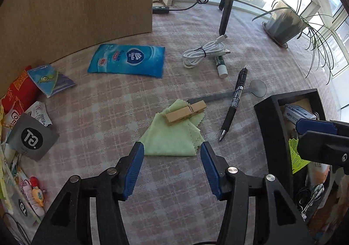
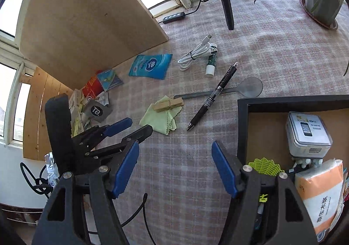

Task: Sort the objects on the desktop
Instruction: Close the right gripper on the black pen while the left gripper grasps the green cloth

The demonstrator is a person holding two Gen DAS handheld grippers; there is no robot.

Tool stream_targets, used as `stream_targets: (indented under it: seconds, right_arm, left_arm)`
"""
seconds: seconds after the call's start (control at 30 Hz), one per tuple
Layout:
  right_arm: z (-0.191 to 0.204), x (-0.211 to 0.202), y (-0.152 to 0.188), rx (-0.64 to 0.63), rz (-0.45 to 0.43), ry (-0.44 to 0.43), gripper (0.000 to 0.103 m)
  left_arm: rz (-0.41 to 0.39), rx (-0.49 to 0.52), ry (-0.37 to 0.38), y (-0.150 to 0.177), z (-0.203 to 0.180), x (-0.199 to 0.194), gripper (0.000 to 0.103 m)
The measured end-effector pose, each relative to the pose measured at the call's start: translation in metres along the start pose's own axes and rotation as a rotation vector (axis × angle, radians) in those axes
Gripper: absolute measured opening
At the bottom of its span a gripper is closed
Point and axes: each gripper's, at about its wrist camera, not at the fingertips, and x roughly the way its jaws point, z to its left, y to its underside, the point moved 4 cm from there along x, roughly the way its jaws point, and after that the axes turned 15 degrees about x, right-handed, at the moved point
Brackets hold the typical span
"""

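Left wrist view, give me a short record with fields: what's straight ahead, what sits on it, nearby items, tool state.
ahead: green cloth, folded, flat on the checked tablecloth
on it: wooden clothespin, lying across the far corner
right of it: black pen, lying across a grey spoon
farther: white cable, blue Vinda tissue pack
box: black box, at right
left tool: open, empty
right tool: open, empty

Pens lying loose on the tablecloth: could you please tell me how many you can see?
1. The black pen lies diagonally across the grey spoon's handle, right of the green cloth. Others may be hidden inside the black box.
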Motion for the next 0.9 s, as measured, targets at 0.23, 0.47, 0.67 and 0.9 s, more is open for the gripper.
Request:
stream_targets:
  seconds: [0.23, 0.47, 0.67, 0.9]
  right_arm:
    - [-0.002, 0.052, -0.034, 0.097, 0.039, 0.092, 0.068]
    - [-0.019, 0.083, -0.042, 0.134, 0.048, 0.182, 0.068]
    - [-0.011, 0.093, -0.044, 0.060, -0.001, 0.266, 0.067]
    - [0.003, 0.109, -0.045, -0.068, 0.005, 0.393, 0.050]
  left_arm:
    - [0.003, 0.050, -0.019, -0.002, 0.003, 0.018, 0.057]
    - [0.019, 0.079, -0.031, -0.007, 0.002, 0.035, 0.057]
    - [0.011, 0.144, -0.099, -0.015, -0.009, 0.042, 0.059]
    - [-0.024, 0.213, -0.174, -0.017, -0.011, 0.038, 0.022]
